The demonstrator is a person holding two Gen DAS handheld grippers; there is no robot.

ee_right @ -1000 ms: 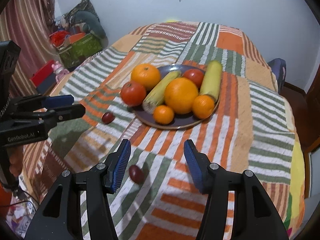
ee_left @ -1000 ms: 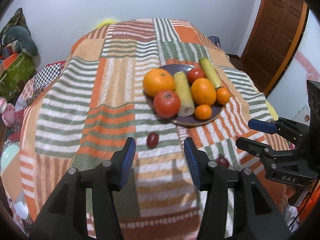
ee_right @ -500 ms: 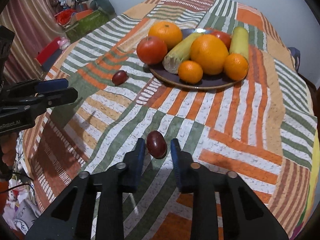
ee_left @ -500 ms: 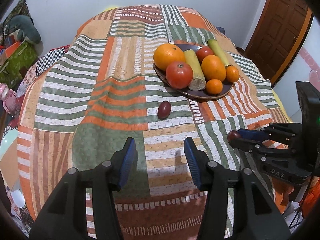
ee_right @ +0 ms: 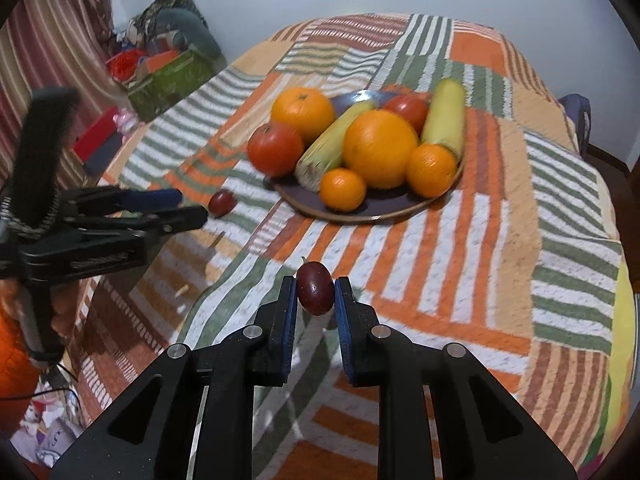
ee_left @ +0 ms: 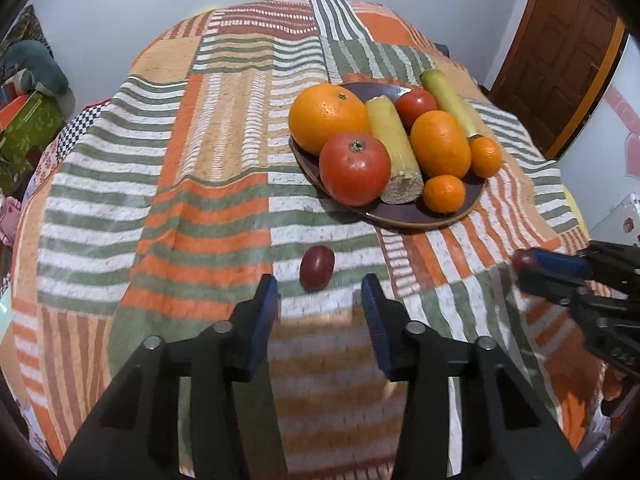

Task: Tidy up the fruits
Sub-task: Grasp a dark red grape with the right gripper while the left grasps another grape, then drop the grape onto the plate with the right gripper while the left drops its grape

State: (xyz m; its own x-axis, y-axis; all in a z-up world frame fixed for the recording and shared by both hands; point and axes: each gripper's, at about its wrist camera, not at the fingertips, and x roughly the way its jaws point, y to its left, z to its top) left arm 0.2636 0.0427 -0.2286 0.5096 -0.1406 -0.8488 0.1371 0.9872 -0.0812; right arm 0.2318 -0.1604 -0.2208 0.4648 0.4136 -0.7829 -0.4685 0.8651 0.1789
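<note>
A dark plate (ee_left: 404,220) on the striped quilt holds oranges, tomatoes and two corn cobs; it also shows in the right wrist view (ee_right: 372,212). A dark red grape (ee_left: 317,267) lies on the quilt just ahead of my open left gripper (ee_left: 319,296), between its fingertips' line. My right gripper (ee_right: 316,294) is shut on a second dark red grape (ee_right: 315,288) and holds it above the quilt. The loose grape (ee_right: 221,202) also shows in the right wrist view, by the left gripper's tips (ee_right: 188,208).
A wooden door (ee_left: 568,52) stands at the right. A green box (ee_right: 168,80) and clutter lie on the floor left of the bed. The quilt's edges drop off on all sides.
My right gripper closed on its grape and lifted it off the quilt. My left gripper moved forward up to the other grape and stays open.
</note>
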